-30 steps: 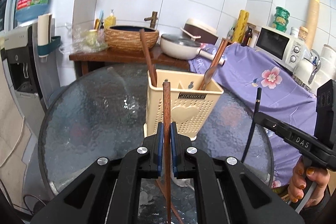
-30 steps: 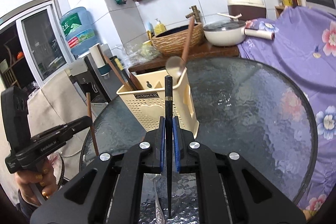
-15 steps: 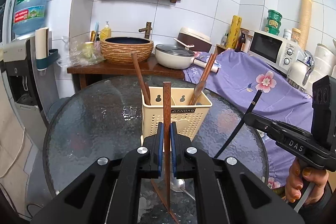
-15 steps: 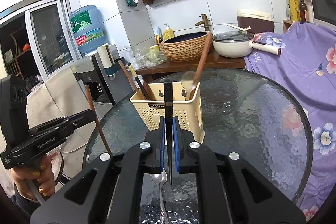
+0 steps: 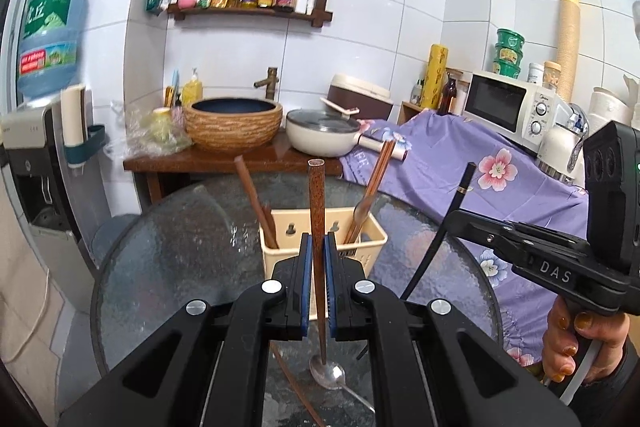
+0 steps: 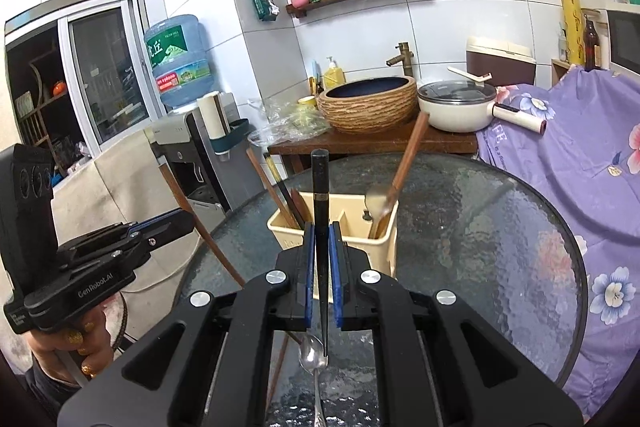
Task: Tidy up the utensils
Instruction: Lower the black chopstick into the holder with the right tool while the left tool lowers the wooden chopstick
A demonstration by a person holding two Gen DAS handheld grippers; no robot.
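The left tool (image 5: 314, 281) is clamping shut on a brown wooden chopstick (image 5: 316, 211), holding it upright above the round glass bench (image 5: 168, 251). A cream utensil caddy (image 5: 360, 247) is standing mid-bench, holding brown chopsticks (image 5: 256, 203) in its left compartment and a wooden-handled spoon (image 6: 390, 187) in its right. A metal spoon (image 5: 330, 375) is lying near the bench's near edge. The right tool (image 6: 321, 281) is gripping shut on a black chopstick (image 6: 320, 203), holding it upright too.
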